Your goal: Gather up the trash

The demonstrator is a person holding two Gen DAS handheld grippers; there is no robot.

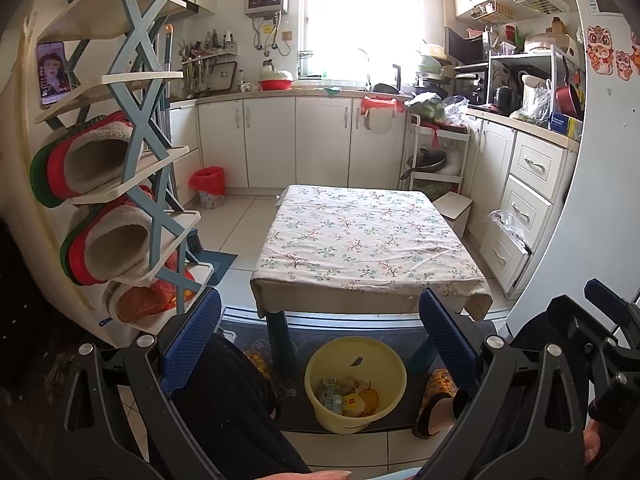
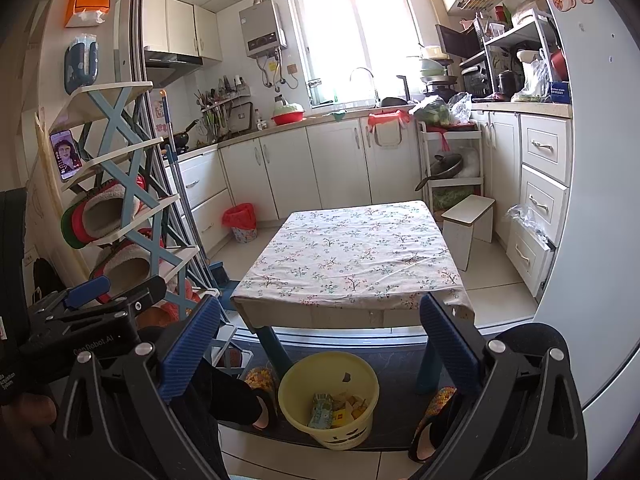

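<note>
While both jaws gape empty, yellow bin (image 1: 355,384) holding trash (image 1: 347,396) sits at 6 o'clock, below tabletop (image 1: 368,236); neither gripper nearer.

Kitchen backlit by bright window (image 1: 362,20). White cabinets (image 1: 272,140) along back and right walls, pale tiled floor (image 1: 236,220), shoe rack (image 1: 132,160) at left wall.
</note>
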